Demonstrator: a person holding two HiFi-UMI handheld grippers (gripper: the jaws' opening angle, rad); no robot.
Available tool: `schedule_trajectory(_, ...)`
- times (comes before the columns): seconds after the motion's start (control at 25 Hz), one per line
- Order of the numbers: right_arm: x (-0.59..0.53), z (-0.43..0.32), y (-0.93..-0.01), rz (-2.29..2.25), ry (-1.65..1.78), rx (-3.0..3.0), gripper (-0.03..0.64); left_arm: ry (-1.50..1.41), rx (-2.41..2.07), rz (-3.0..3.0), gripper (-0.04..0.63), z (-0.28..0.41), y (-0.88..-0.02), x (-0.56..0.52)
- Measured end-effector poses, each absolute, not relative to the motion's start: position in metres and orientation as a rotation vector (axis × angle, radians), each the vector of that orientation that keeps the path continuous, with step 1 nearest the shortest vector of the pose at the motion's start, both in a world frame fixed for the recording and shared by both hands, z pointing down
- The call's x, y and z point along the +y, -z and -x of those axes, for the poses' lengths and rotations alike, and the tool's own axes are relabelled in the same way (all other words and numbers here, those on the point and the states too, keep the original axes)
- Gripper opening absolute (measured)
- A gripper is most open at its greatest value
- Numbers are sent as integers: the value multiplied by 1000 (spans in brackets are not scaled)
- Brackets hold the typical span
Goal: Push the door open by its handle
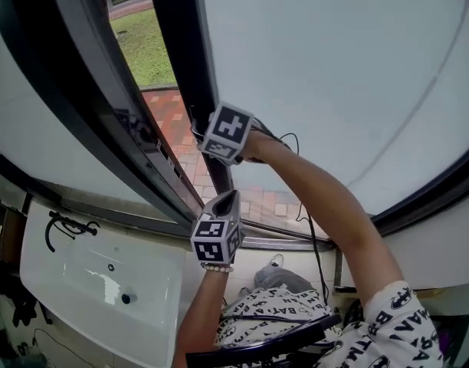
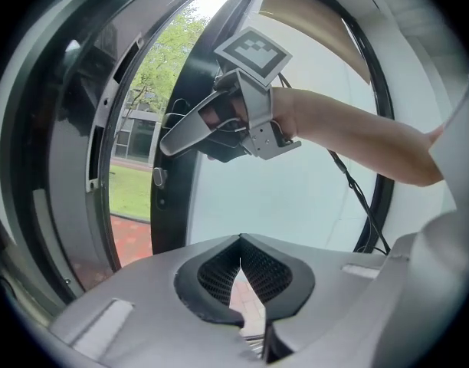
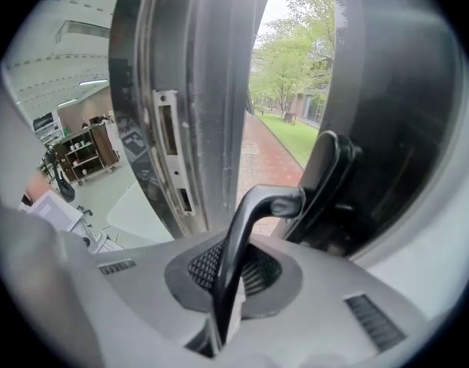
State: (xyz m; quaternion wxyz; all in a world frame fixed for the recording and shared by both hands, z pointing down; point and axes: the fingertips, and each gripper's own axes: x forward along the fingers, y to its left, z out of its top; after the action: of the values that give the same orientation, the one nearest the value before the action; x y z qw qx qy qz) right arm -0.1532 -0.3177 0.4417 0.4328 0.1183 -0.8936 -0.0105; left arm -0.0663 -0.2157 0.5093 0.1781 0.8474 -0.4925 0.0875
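The door is a frosted glass panel [image 1: 334,75] in a black frame [image 1: 181,44], and it stands ajar. In the right gripper view its dark lever handle [image 3: 254,213] runs down between the jaws of my right gripper [image 3: 234,274], which is shut on it. The head view shows that gripper [image 1: 219,140] against the door's black edge. My left gripper [image 1: 223,209] hangs just below it, apart from the door. In the left gripper view the left gripper [image 2: 238,271] is shut with nothing between its pads, and the right gripper [image 2: 219,125] shows above it.
A fixed metal frame with a strike plate [image 3: 169,144] lies left of the gap. Red brick paving [image 1: 169,121] and grass [image 1: 142,44] show through the opening. A white sink [image 1: 58,282] with a black tap [image 1: 66,225] sits at lower left. A black cable [image 1: 311,236] hangs from my right arm.
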Motion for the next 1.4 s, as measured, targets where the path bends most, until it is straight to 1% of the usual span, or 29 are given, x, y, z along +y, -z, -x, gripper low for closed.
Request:
schedule_trajectory(0.16,-345,147,-441,-339,6,-2217,9,-225,-1424,-2365,-12,70,-508,-237)
schedule_trajectory(0.4,-415,126,-422,-407,-54,-2214,8,-194,-1498,-2338,-12,71,-483,-299)
schedule_trajectory(0.64,-484,94,-421,-496,-107,-2183,8,-202,-1545,-2287,-12,73,-490,-331)
schedule_trajectory(0.84,-545,57,-419,-604,-192,-2193,9,-231,-1536,-2273,-12,58,-501,-355)
schedule_trajectory(1.0,-596,24,-417,-707,-195,-2156,10,-229,-1527,-2271,-14,46,-512,-382)
schedule_trajectory(1.2,-631,-21,-411,-796,-253,-2128,11,-245,-1516,-2283,-14,38,-520,-405)
schedule_trajectory(1.4,-697,-81,-426,-887,-275,-2084,11,-250,-1535,-2256,-14,34,-548,-472)
